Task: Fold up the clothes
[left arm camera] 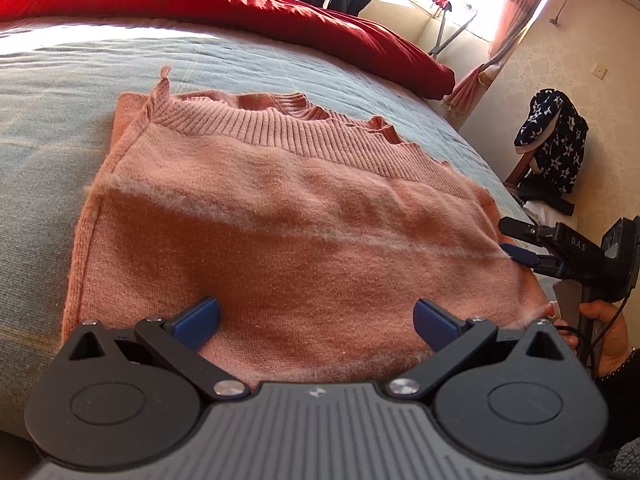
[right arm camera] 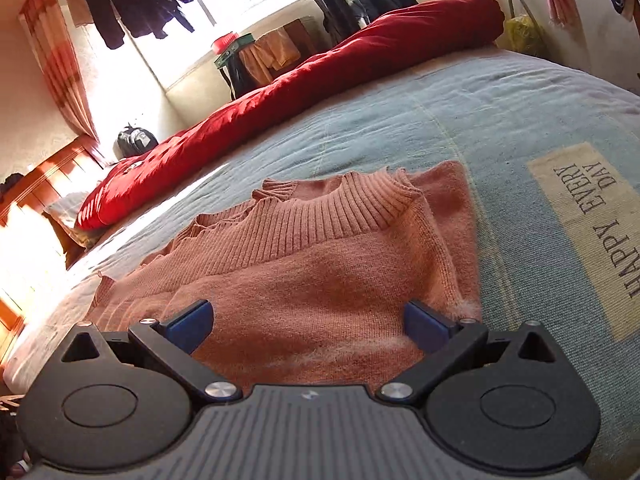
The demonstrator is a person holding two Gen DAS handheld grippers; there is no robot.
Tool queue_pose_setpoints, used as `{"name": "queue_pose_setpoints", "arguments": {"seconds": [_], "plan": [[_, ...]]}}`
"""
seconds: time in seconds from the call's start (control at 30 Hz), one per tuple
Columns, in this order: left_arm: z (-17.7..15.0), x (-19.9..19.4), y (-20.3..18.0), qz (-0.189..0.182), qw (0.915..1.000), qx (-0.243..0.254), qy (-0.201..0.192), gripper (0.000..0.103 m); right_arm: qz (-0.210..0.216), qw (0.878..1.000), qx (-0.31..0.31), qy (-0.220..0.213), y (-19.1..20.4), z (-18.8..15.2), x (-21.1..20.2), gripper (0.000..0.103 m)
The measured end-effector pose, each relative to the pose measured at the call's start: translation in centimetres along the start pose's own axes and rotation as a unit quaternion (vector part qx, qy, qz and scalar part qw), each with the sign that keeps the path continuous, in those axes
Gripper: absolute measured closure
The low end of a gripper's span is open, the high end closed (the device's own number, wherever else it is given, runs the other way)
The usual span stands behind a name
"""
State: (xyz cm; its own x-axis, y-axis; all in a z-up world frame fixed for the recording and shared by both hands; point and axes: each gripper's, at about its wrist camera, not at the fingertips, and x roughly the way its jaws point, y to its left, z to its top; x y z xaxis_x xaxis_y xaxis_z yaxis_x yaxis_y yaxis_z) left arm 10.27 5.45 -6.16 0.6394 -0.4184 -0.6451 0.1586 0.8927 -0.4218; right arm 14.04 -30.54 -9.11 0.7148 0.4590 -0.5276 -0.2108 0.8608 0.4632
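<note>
A pink knitted sweater (left arm camera: 280,208) lies folded into a rectangle on the blue bedspread (left arm camera: 48,152), its ribbed collar toward the far side. My left gripper (left arm camera: 316,322) hovers open over the sweater's near edge, with nothing between its blue pads. In the right wrist view the same sweater (right arm camera: 320,264) fills the middle, and my right gripper (right arm camera: 308,322) stands open above its near edge. The right gripper (left arm camera: 524,258) also shows in the left wrist view at the sweater's right edge, held by a hand (left arm camera: 608,332).
A red quilt (left arm camera: 240,4) is bunched along the far side of the bed (right arm camera: 520,92). A label reading "HAPPY EVERY DAY" (right arm camera: 596,232) is sewn on the bedspread. A star-patterned garment (left arm camera: 556,140) hangs over a chair beside the bed. Clothes (right arm camera: 132,4) hang by the window.
</note>
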Motion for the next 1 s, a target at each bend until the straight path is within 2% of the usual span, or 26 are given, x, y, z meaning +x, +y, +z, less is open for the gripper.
{"name": "queue_pose_setpoints", "arguments": {"seconds": [0.07, 0.2, 0.27, 0.43, 0.53, 0.67, 0.83, 1.0], "plan": [[0.8, -0.6, 0.1, -0.005, 0.9998, -0.017, -0.010, 0.001, 0.002, 1.000, 0.008, -0.004, -0.2, -0.1, 0.0, 0.000], [3.5, -1.9, 0.4, -0.011, 0.9979, -0.009, -0.064, 0.001, -0.002, 1.000, 0.004, -0.008, 0.0, -0.3, 0.0, 0.000], [4.8, -1.5, 1.0, -0.008, 0.9971, -0.010, -0.075, 0.001, -0.012, 1.000, -0.009, -0.008, 0.5, -0.4, 0.1, 0.000], [5.5, 1.2, 4.6, 0.013, 0.9952, -0.076, -0.060, 0.001, -0.041, 0.998, -0.050, -0.003, 1.8, -0.9, 0.4, 0.000], [4.6, 0.8, 6.2, -0.026, 0.9892, -0.114, -0.088, 0.001, -0.053, 0.997, -0.064, 0.003, 2.2, -0.9, 0.6, 0.000], [4.4, -0.2, 7.1, -0.052, 0.9835, -0.145, -0.094, 0.001, -0.058, 0.996, -0.069, 0.005, 2.3, -0.9, 0.8, 0.000], [6.2, -1.6, 8.2, -0.081, 0.9818, -0.149, -0.086, 0.001, -0.074, 0.993, -0.089, 0.010, 2.9, -1.2, 1.0, 0.000], [8.2, -2.6, 11.2, -0.077, 0.9832, -0.150, -0.071, 0.001, -0.089, 0.990, -0.103, 0.020, 3.5, -1.2, 1.3, 0.000]]}}
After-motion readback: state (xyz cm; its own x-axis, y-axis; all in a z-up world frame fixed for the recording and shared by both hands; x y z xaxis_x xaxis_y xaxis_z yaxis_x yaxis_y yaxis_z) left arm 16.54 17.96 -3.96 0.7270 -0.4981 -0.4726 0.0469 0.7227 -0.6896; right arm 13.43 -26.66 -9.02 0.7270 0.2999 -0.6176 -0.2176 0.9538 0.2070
